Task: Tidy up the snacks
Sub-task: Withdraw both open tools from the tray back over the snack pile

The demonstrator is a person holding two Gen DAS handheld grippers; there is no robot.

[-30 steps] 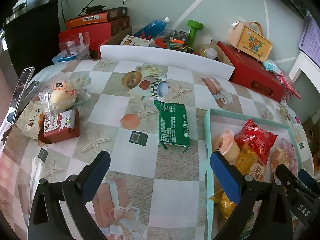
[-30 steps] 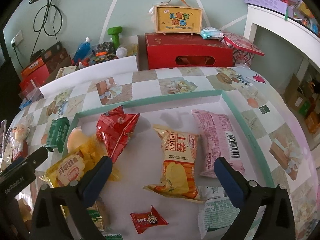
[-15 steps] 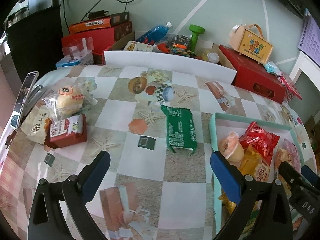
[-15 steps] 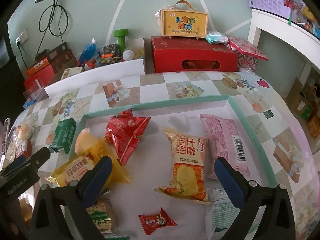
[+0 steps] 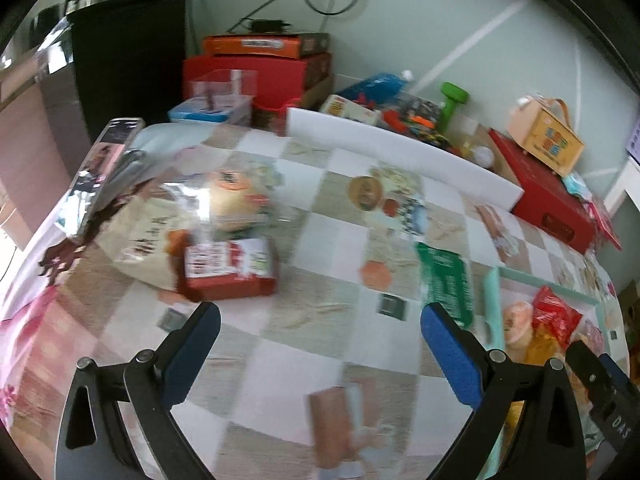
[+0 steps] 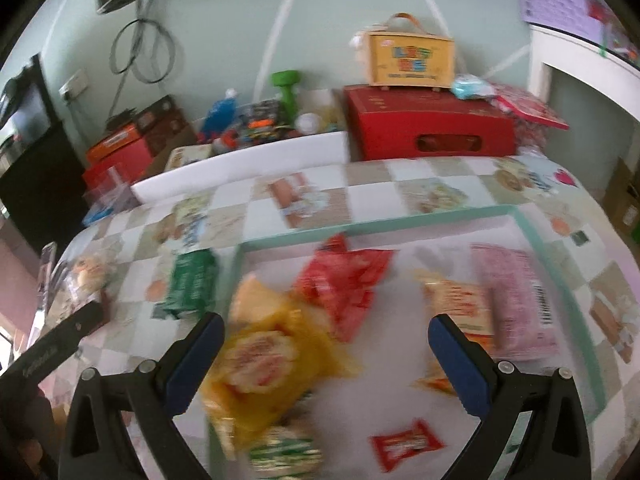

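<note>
My left gripper (image 5: 320, 336) is open and empty above the checked tablecloth. Ahead on its left lie a red snack box (image 5: 230, 268) and a clear bag with a bun (image 5: 228, 204). A green packet (image 5: 444, 280) lies beside the mint-rimmed tray (image 5: 491, 300). My right gripper (image 6: 326, 344) is open and empty over the tray (image 6: 416, 218), which holds a yellow bag (image 6: 264, 356), a red bag (image 6: 344, 280), a pink packet (image 6: 516, 300) and a small red candy (image 6: 404, 444). The green packet (image 6: 190, 284) shows left of the tray.
A white foam board (image 5: 400, 152) stands along the table's far edge. Behind it are red boxes (image 5: 548, 196), a yellow carry box (image 6: 412, 60), a green dumbbell (image 5: 452, 104) and clutter. A phone (image 5: 100, 172) lies at the table's left edge.
My left gripper has swung left, so the red box and bun bag are nearer centre. My right gripper has also shifted left over the tray. Both views are motion-blurred.
</note>
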